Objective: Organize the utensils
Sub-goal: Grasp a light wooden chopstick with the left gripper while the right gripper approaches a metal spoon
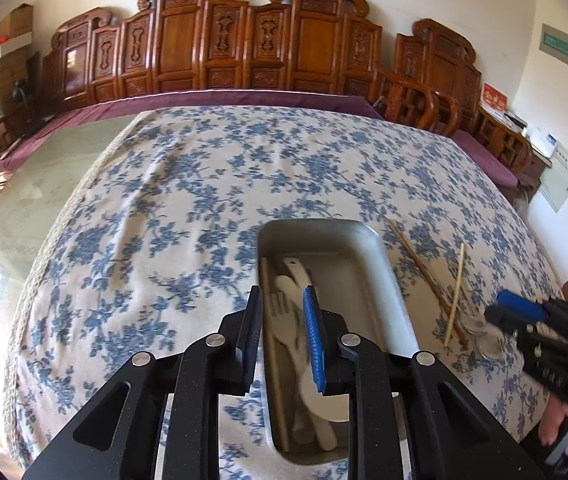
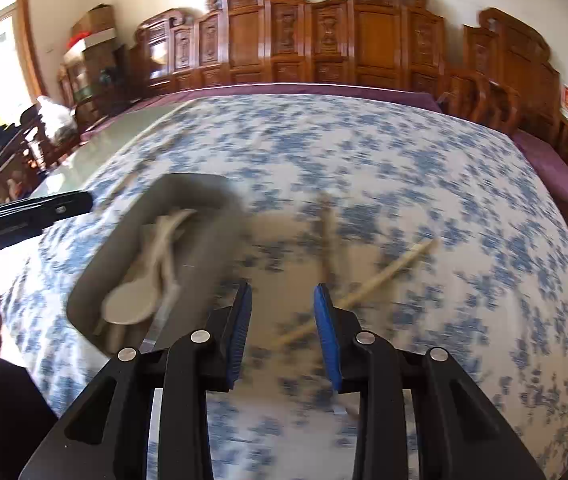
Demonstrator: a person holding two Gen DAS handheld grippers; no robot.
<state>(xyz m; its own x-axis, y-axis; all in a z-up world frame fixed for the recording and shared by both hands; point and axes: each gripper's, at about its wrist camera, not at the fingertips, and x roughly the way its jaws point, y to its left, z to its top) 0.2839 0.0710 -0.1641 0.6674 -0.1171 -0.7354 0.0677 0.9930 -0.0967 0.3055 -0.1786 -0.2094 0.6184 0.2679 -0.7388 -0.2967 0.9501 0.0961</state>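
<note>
1. Left wrist view: the left gripper (image 1: 283, 300) hangs over the grey rectangular tray (image 1: 380, 248), jaws parted and holding nothing.
2. Between and beyond those jaws, inside the tray, lie pale cream plastic utensils: a fork (image 1: 280, 312), a spoon (image 1: 316, 394) and a spatula (image 1: 298, 268), heaped lengthwise along the tray's left side.
3. To the right of the tray, loose wooden chopsticks (image 1: 424, 272) lie crossed on the blue-and-white floral tablecloth (image 1: 144, 220).
4. Right wrist view, blurred: the right gripper (image 2: 283, 300) has its jaws spread apart and empty, with a pale chopstick (image 2: 388, 276) on the cloth just ahead of them and the tray off to their left.
</note>
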